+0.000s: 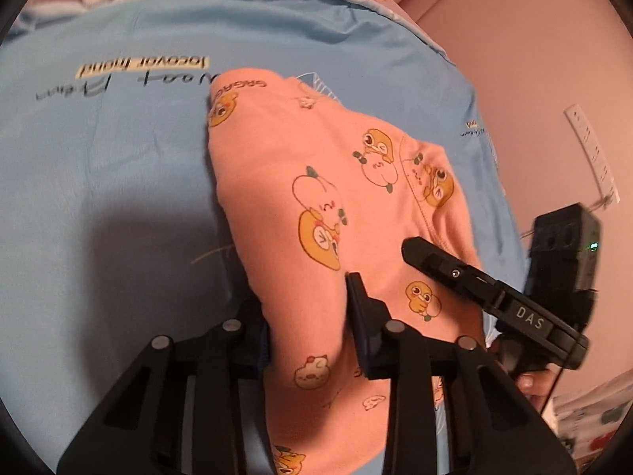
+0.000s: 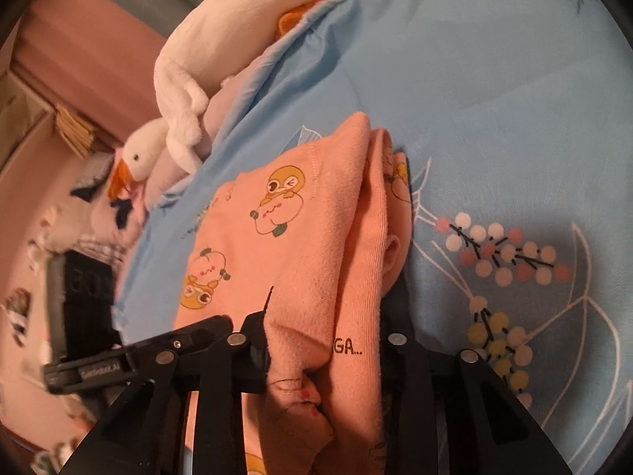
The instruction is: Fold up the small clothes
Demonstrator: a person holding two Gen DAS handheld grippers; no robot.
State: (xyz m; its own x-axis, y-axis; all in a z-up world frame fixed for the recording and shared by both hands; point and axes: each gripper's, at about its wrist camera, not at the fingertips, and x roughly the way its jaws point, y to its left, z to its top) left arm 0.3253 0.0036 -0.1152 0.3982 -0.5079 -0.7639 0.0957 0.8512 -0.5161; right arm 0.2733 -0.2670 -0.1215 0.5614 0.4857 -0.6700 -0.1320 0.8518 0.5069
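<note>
A small pink garment (image 1: 316,182) printed with cartoon ducks and peaches lies partly folded on a light blue bedsheet (image 1: 99,166). My left gripper (image 1: 308,316) is shut on the garment's near edge, cloth bunched between its fingers. The right gripper's finger (image 1: 447,265) rests on the garment just to the right. In the right wrist view the garment (image 2: 316,245) hangs in thick folds between the fingers of my right gripper (image 2: 324,336), which is shut on it. The left gripper's finger (image 2: 158,352) shows at the lower left.
A white plush goose (image 2: 186,91) with an orange beak lies at the far edge of the bed. The sheet (image 2: 494,138) carries a berry-and-leaf print. Pink walls, a black device (image 1: 565,253) and clutter lie beyond the bed edge.
</note>
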